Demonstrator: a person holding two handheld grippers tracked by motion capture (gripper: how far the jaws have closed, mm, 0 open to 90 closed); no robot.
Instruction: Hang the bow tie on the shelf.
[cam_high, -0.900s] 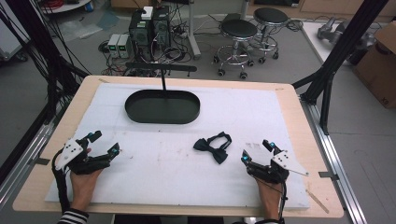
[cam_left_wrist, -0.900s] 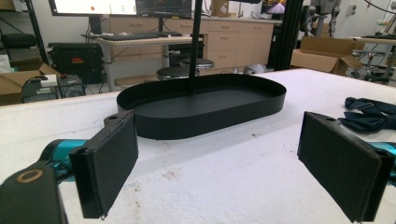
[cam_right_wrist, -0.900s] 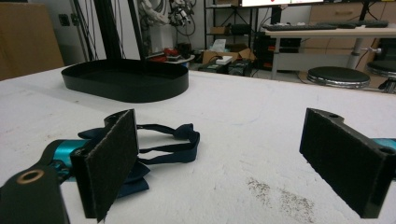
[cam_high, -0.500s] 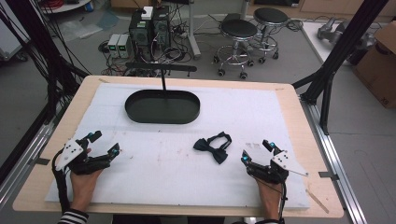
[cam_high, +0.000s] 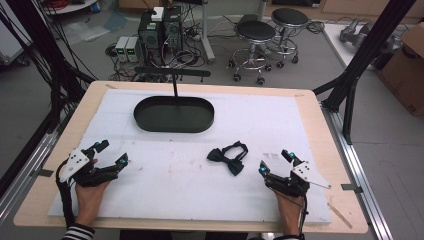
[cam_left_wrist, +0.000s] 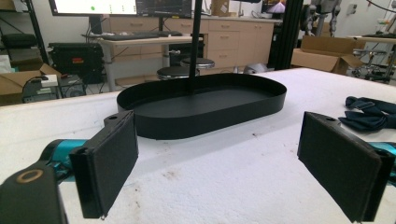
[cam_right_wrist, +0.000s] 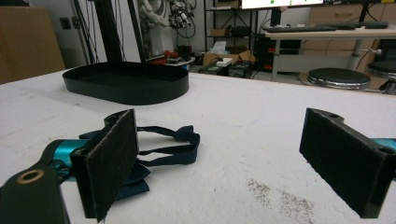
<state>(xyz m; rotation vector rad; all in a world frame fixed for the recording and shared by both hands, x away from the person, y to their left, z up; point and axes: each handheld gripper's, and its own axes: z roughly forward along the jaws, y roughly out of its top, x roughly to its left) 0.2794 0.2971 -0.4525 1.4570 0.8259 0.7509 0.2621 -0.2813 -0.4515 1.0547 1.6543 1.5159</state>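
Observation:
A dark blue bow tie (cam_high: 229, 157) lies on the white mat, right of the middle. It shows at the far right in the left gripper view (cam_left_wrist: 369, 113) and behind the left jaw in the right gripper view (cam_right_wrist: 161, 144). A black oval tray (cam_high: 173, 114) sits at the back centre, empty (cam_left_wrist: 205, 105) (cam_right_wrist: 126, 83). My left gripper (cam_high: 111, 153) rests open near the front left of the mat (cam_left_wrist: 219, 163). My right gripper (cam_high: 274, 162) rests open at the front right, just right of the bow tie, with nothing between its jaws (cam_right_wrist: 219, 163).
The white mat (cam_high: 190, 170) covers a wooden table (cam_high: 320, 125). A thin black post (cam_high: 175, 85) rises behind the tray. Black frame struts (cam_high: 350, 75) stand at the table's right and left sides. Stools and computer equipment are on the floor beyond.

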